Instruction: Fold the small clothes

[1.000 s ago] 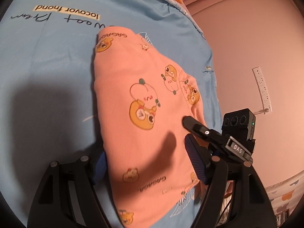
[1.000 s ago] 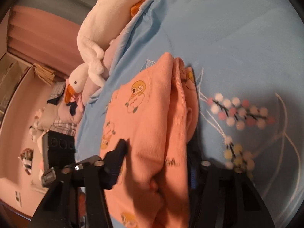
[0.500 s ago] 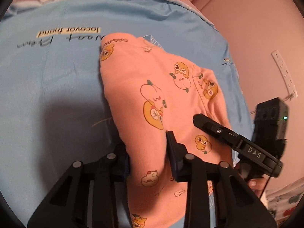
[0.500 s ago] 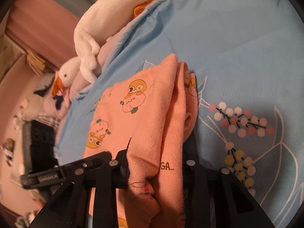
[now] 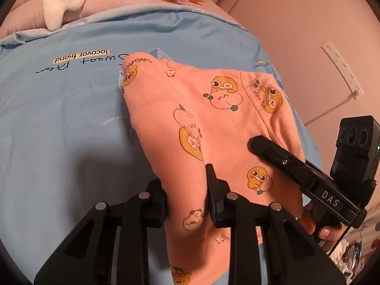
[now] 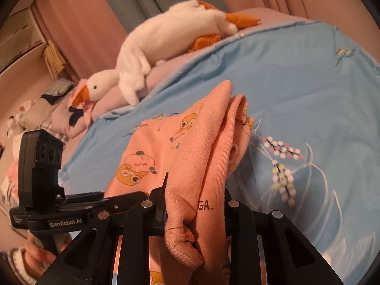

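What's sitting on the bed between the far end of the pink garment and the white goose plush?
Only bare blue bedsheet. In the right wrist view nothing lies between the pink garment and the white goose plush.

The pink cartoon-print garment [image 5: 213, 123] lies folded in layers, its near edge bunched and raised.

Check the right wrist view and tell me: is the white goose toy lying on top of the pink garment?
No. The goose toy lies on the pillows beyond the blue sheet, well apart from the pink garment.
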Demonstrator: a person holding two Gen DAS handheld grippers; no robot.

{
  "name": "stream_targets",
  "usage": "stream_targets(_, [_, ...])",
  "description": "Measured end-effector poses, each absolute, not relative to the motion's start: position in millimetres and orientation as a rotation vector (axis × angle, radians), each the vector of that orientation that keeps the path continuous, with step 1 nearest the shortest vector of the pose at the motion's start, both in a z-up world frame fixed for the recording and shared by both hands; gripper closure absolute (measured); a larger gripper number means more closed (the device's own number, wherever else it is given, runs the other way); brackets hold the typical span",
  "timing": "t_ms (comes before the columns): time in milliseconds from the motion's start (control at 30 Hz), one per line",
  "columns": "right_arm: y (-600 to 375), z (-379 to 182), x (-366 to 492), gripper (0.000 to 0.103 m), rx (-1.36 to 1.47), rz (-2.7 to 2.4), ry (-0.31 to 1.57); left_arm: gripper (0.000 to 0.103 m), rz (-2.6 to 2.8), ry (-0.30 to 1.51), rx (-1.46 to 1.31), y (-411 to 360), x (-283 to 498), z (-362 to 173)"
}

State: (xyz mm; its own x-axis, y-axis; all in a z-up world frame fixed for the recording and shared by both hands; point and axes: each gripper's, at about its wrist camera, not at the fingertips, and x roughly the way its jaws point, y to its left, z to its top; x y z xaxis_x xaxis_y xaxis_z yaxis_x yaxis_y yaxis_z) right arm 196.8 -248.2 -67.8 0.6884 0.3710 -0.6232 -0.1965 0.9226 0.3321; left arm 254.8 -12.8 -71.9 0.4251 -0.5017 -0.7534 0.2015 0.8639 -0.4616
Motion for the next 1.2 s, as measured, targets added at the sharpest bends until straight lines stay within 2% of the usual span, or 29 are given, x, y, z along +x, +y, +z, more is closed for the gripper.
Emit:
stream_targets(567, [-234, -36, 108, 0.075, 0.196, 0.321, 0.661, 0.077, -0.483, 1.0, -0.251, -39, 174, -34])
stream_targets(1200, [-277, -28, 75, 0.075, 0.223, 0.181, 0.57, 0.077, -0.567, 0.98, -0.162, -111, 192, -28])
